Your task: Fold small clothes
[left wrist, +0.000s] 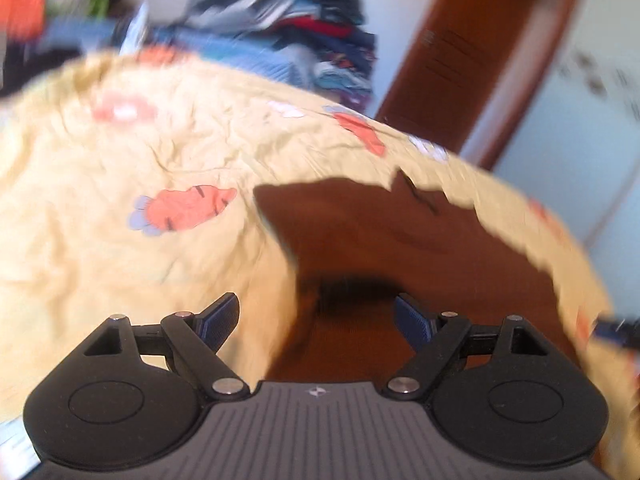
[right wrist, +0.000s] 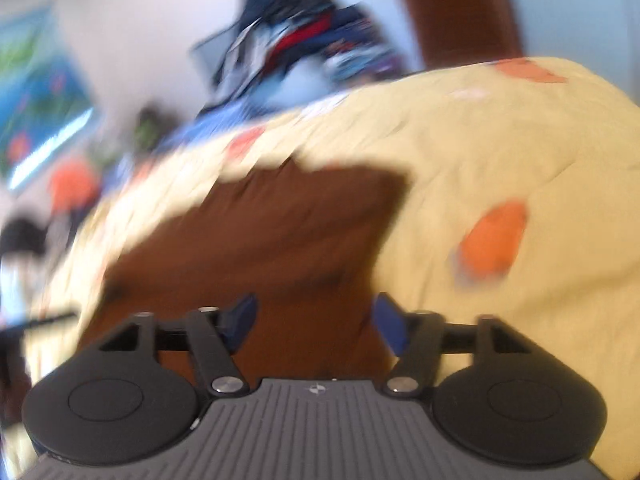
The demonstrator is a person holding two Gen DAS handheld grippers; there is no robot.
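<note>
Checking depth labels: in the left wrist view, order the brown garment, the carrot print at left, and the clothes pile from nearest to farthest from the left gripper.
1. brown garment, just ahead of the left gripper
2. carrot print, left on the yellow cover
3. clothes pile, behind the bed

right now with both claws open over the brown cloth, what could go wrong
The brown garment lies loose on the rumpled yellow bedspread; a closing left claw or right claw might pinch the bedspread too. Both views are blurred, so a grab may miss the garment's edge.
</note>
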